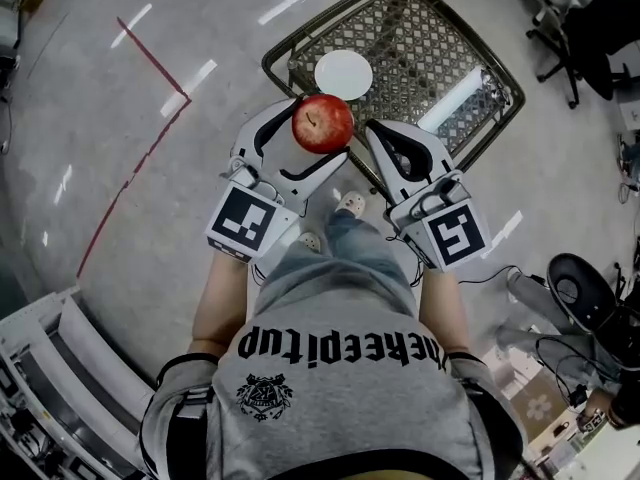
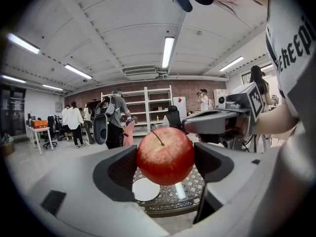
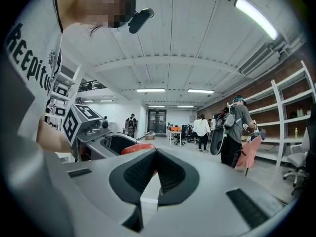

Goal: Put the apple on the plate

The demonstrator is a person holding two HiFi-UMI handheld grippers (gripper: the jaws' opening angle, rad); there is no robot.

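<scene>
Grey jersey cloth of the person's shirt (image 1: 330,368) fills the bottom of the head view, and both forearms reach forward from it to the two tools. Left tool (image 1: 315,128): its two grey plastic jaws are spread round the apple (image 1: 322,123) and clamp it from either side, with the dark ribbed pads pressed against its flanks. The apple is nearly spherical, with glossy red skin finely speckled and streaked in paler tones. Its stem axis stands upright, so the stem dimple faces the head camera, and in the left gripper view the thin stem rises from the top and leans slightly left. It is held in the air, clear of the surface (image 1: 430,48), and in the head view it lies over the near left edge. The surface is a rounded-rectangular top of dark metal lattice inside a tubular rim. A plain white round plate (image 1: 343,74) lies flat on it near the left edge, just beyond the apple. In the left gripper view the plate shows below and behind the fruit. Right tool (image 1: 378,133): its jaws are drawn together with nothing between them. It lies just beside the left tool, with the apple visible past its tips in the right gripper view. Polished grey floor (image 1: 90,88) bears a red tape line (image 1: 150,60).
</scene>
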